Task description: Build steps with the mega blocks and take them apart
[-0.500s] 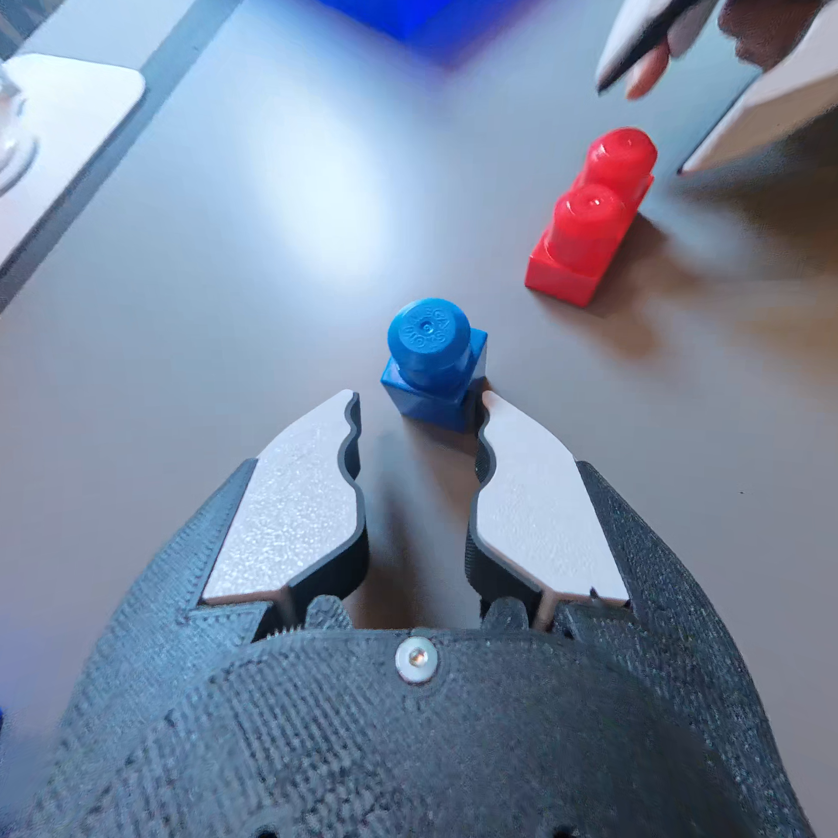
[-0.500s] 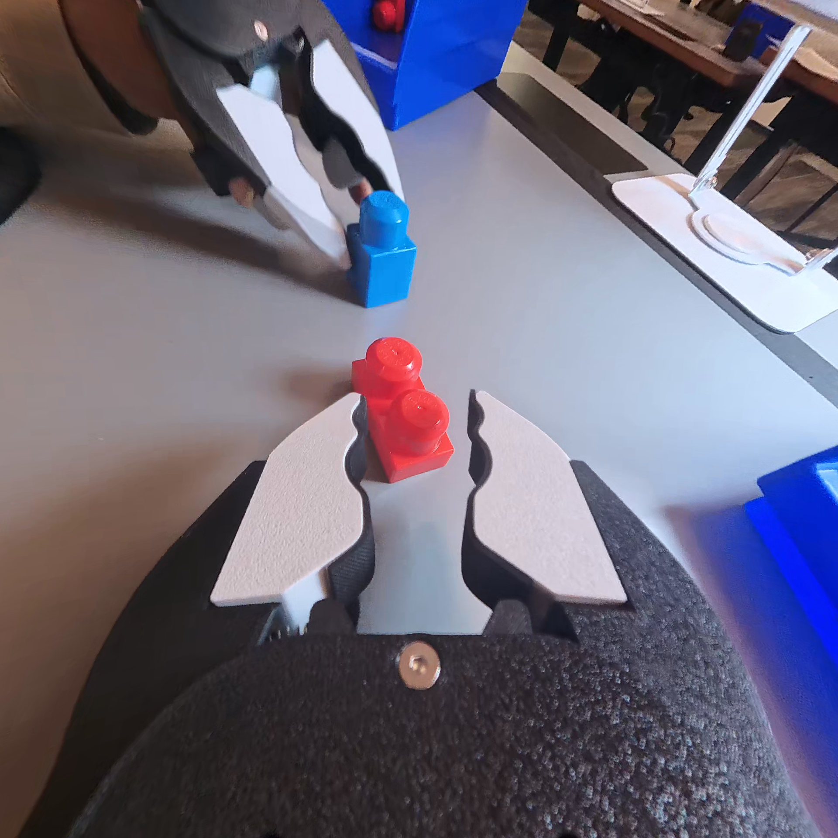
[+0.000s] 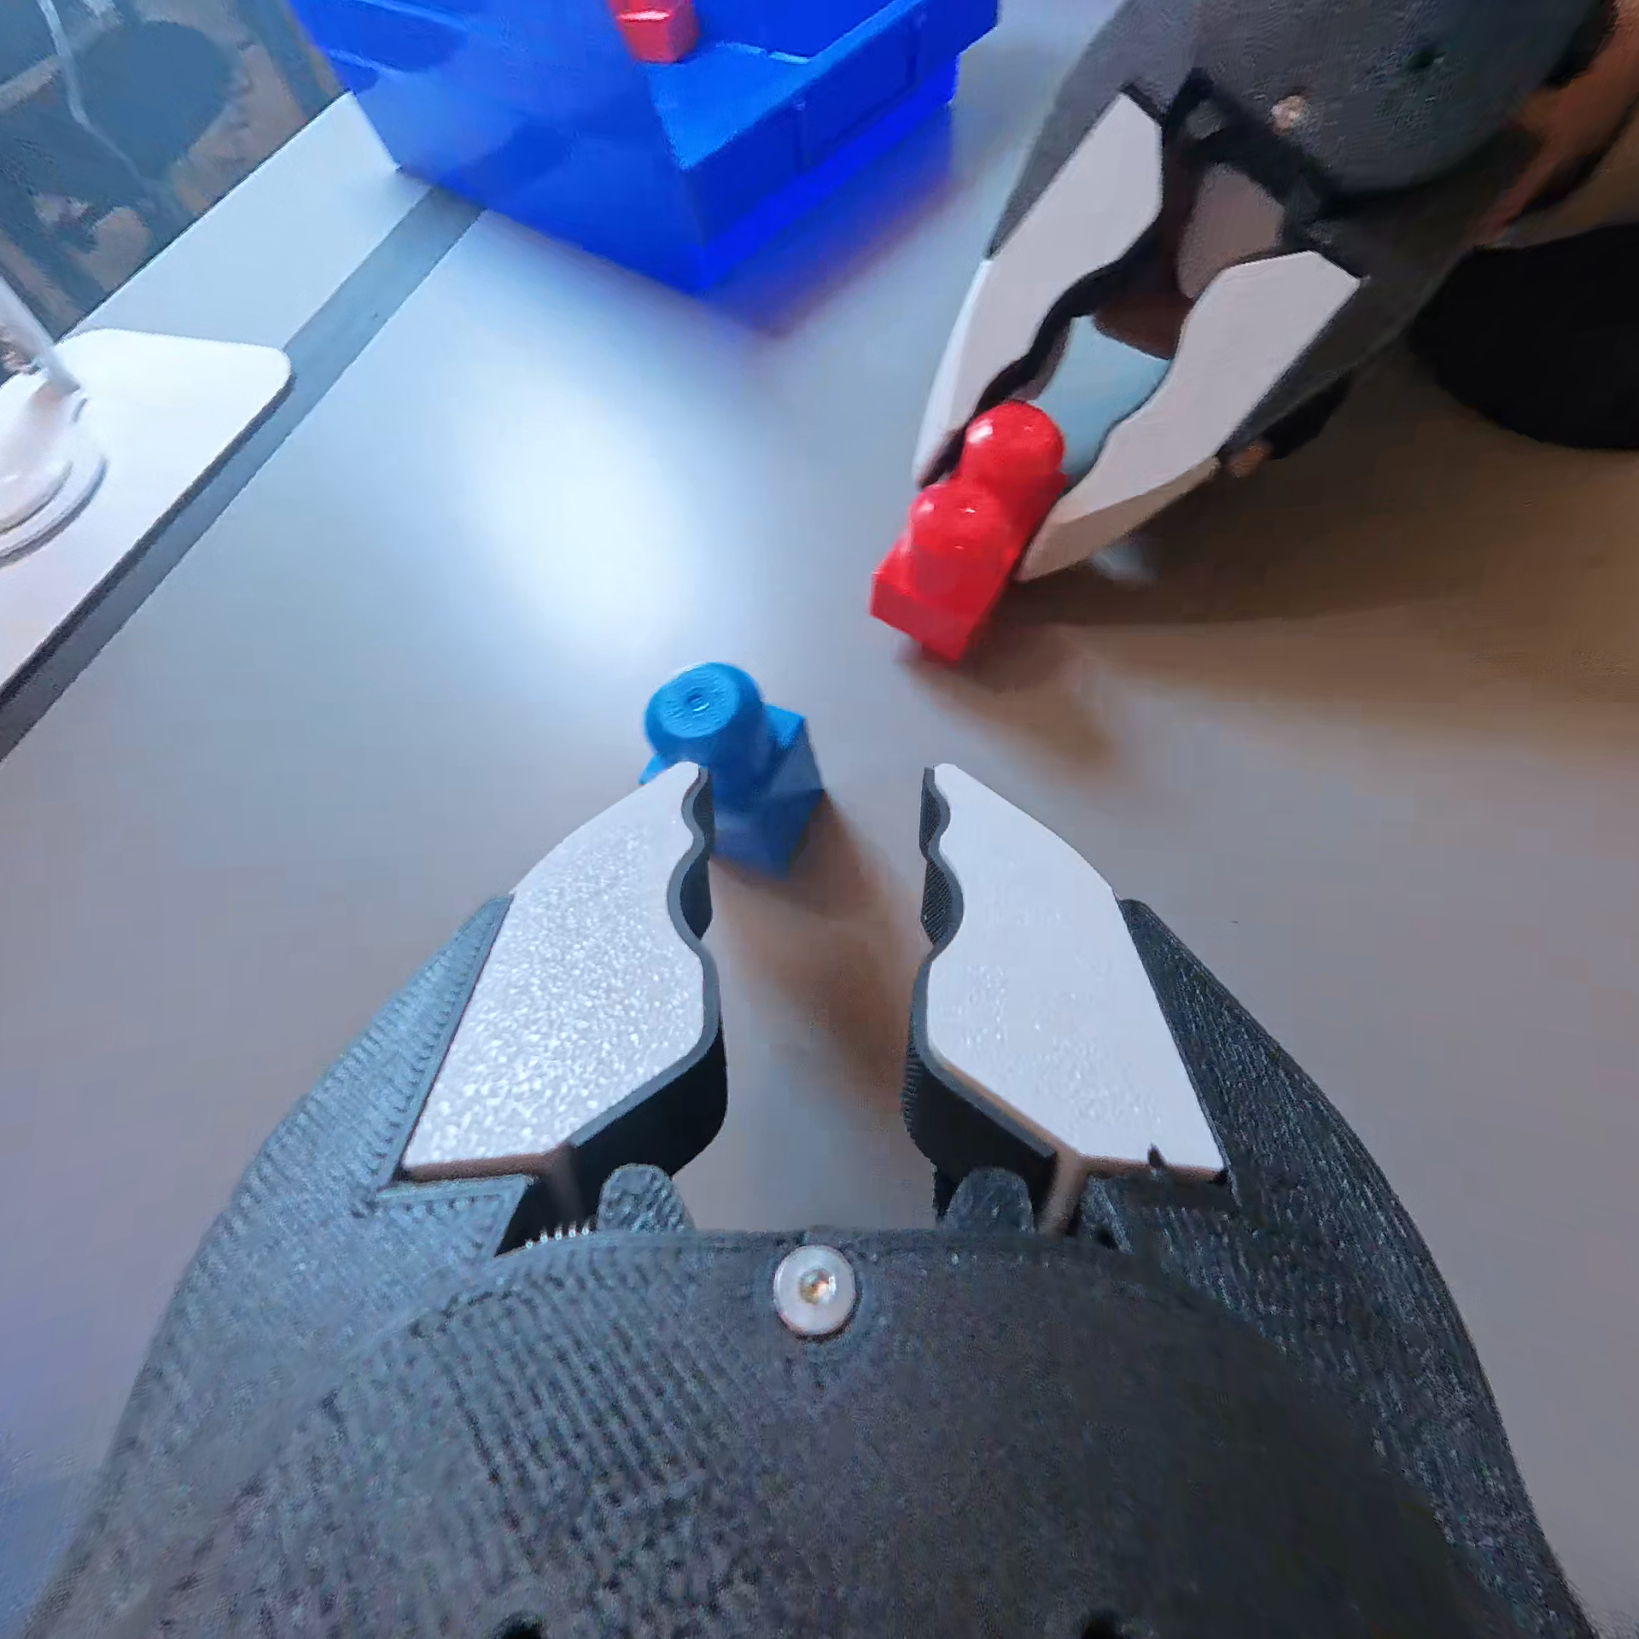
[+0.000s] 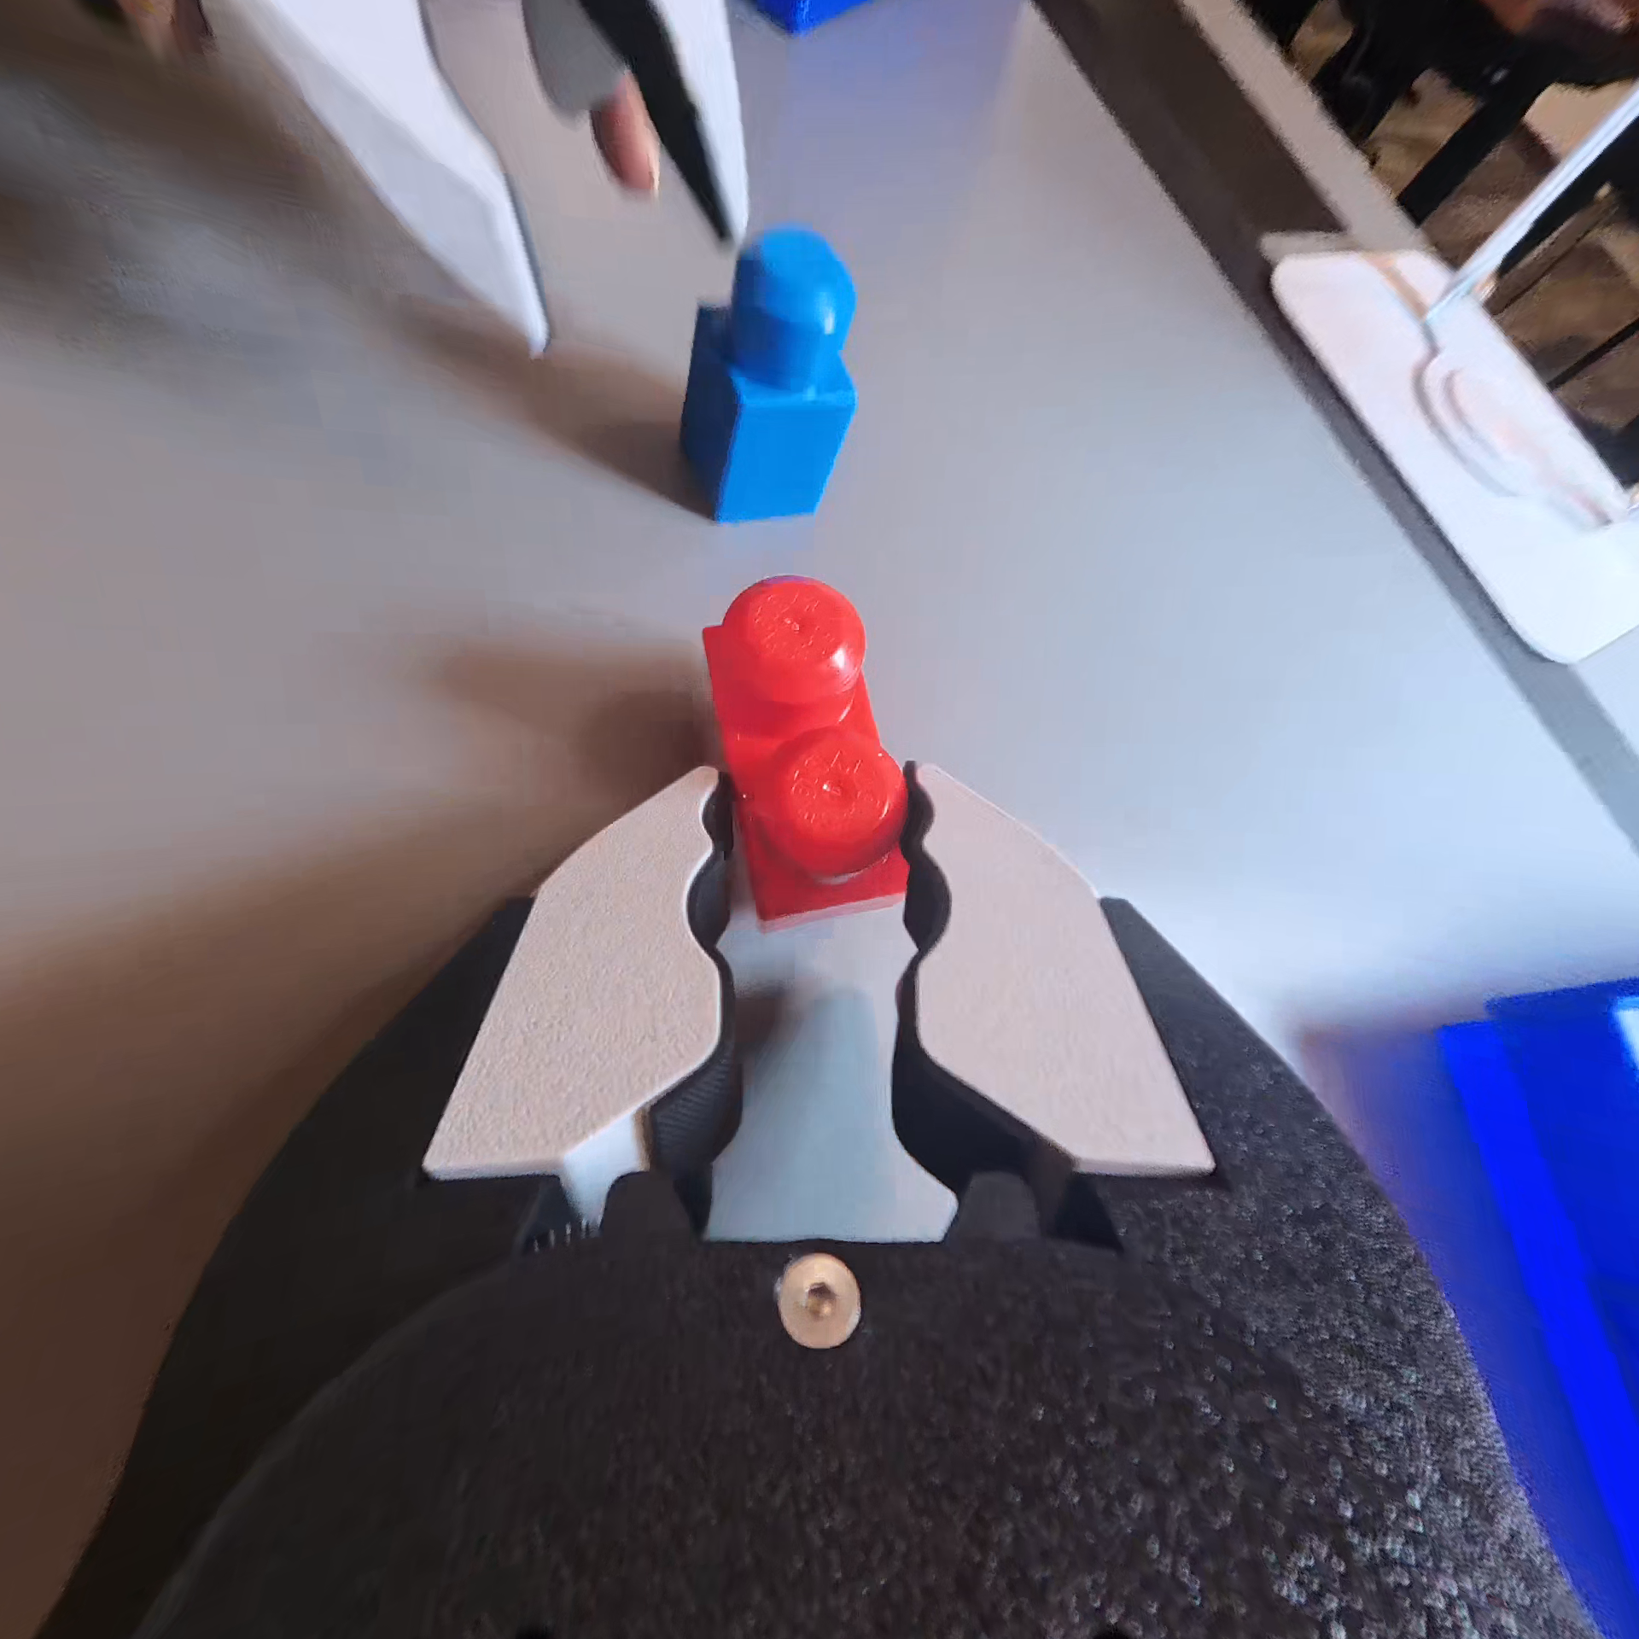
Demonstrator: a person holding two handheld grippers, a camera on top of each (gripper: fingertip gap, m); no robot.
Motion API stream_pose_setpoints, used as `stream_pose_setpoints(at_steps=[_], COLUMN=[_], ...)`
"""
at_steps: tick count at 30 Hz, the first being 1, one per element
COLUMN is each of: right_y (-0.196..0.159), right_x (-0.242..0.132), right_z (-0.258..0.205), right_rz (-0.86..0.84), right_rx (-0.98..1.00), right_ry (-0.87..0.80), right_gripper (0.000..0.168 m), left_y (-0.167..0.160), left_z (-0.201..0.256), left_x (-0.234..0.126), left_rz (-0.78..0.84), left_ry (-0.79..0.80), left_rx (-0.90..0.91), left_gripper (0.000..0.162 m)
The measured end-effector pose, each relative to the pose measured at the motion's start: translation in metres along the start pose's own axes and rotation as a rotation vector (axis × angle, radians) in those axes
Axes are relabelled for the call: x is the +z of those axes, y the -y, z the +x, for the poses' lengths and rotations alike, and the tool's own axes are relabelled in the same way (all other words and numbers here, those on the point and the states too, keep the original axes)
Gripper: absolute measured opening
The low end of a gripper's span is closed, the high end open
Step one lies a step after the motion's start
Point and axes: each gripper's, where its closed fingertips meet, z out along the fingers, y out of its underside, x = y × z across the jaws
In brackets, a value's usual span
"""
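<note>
Smooth grey tabletop (image 3: 443, 621) with a dark seam; dim room with dark furniture beyond. Blue plastic bin (image 3: 709, 151) at the far edge, flat white stand base (image 4: 1454, 426) beside. Right gripper (image 4: 816, 780) pinching the two-stud red plastic block (image 4: 803, 754). Left gripper (image 3: 816, 785) spread wide, one fingertip against the upright single-stud blue plastic block (image 3: 754, 780).

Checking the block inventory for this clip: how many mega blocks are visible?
3. A red two-stud block sits between the right gripper fingers; a blue one-stud block stands by the left gripper; another red block is in the blue bin, which may hide more.
</note>
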Motion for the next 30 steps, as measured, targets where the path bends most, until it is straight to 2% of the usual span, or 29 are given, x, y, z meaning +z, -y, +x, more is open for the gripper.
stream_pose_setpoints(at_steps=[2, 4, 7, 9, 13, 15, 26, 30], right_y=[0.021, 0.051, 0.095, 0.110, 0.124, 0.128, 0.126, 0.124], right_x=[-0.010, -0.029, -0.065, -0.078, -0.077, -0.075, -0.074, -0.073], right_z=[-0.001, -0.004, -0.010, -0.020, -0.041, -0.048, -0.061, -0.068], right_rz=[0.116, 0.309, 0.614, 0.716, 0.771, 0.781, 0.758, 0.743], right_rx=[0.073, 0.215, 0.387, 0.441, 0.488, 0.497, 0.493, 0.464], right_ry=[0.017, 0.087, 0.224, 0.311, 0.410, 0.436, 0.556, 0.576], right_gripper=[0.036, 0.036, 0.036, 0.036, 0.036, 0.035, 0.035, 0.035], left_y=[0.007, 0.022, 0.057, 0.082, 0.104, 0.101, 0.097, 0.094], left_z=[0.015, 0.033, 0.056, 0.066, 0.078, 0.077, 0.074, 0.087], left_x=[0.000, -0.002, -0.013, -0.026, -0.045, -0.043, -0.049, -0.049], left_rz=[0.041, 0.129, 0.323, 0.447, 0.559, 0.545, 0.575, 0.555], left_ry=[-0.068, -0.158, -0.271, -0.320, -0.376, -0.350, -0.431, -0.486], left_rx=[-0.003, -0.042, -0.118, -0.160, -0.182, -0.158, -0.211, -0.172], left_gripper=[0.046, 0.046, 0.049, 0.048, 0.037, 0.039, 0.041, 0.036])
